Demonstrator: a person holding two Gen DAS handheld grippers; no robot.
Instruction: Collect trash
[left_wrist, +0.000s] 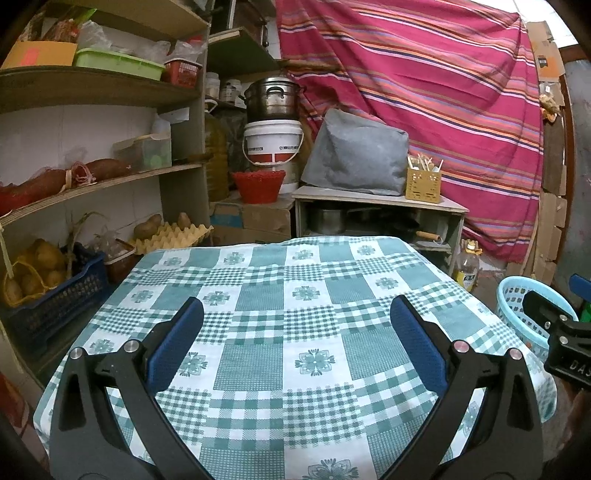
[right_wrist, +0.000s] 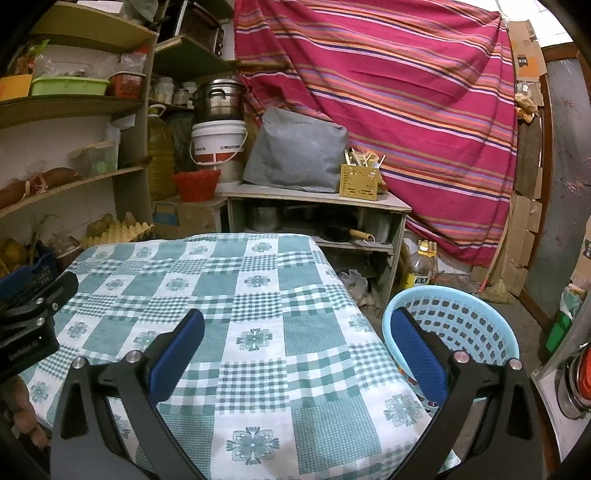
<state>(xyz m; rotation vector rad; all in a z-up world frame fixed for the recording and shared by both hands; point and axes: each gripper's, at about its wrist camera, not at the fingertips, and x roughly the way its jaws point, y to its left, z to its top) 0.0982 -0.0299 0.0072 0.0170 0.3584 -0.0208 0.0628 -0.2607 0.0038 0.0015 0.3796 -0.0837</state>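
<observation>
A: Where's the trash lying?

B: I'm not finding any. The table (left_wrist: 295, 332) is filling the lower centre of both views, and its checked cloth is showing no scrap on it. The one task thing in sight is the basket (right_wrist: 461, 325), light blue, sitting at lower right in the right view, just beside the table's right edge and below its top.

A: And the grippers?

B: Both are hovering over the near end of the table. The left gripper (left_wrist: 295, 343) is spread wide with nothing between its blue pads (left_wrist: 177, 343). The right gripper (right_wrist: 295, 347) is likewise spread and carrying nothing.

A: Which is nearer the basket?

B: The right one. Its right pad is overlapping the basket's near rim in its own view, while in the left view the basket (left_wrist: 517, 314) is sitting at the far right edge, beyond the other gripper. I'm guessing any drop would go to the right and down, but what's inside the basket is too hidden to tell.
</observation>
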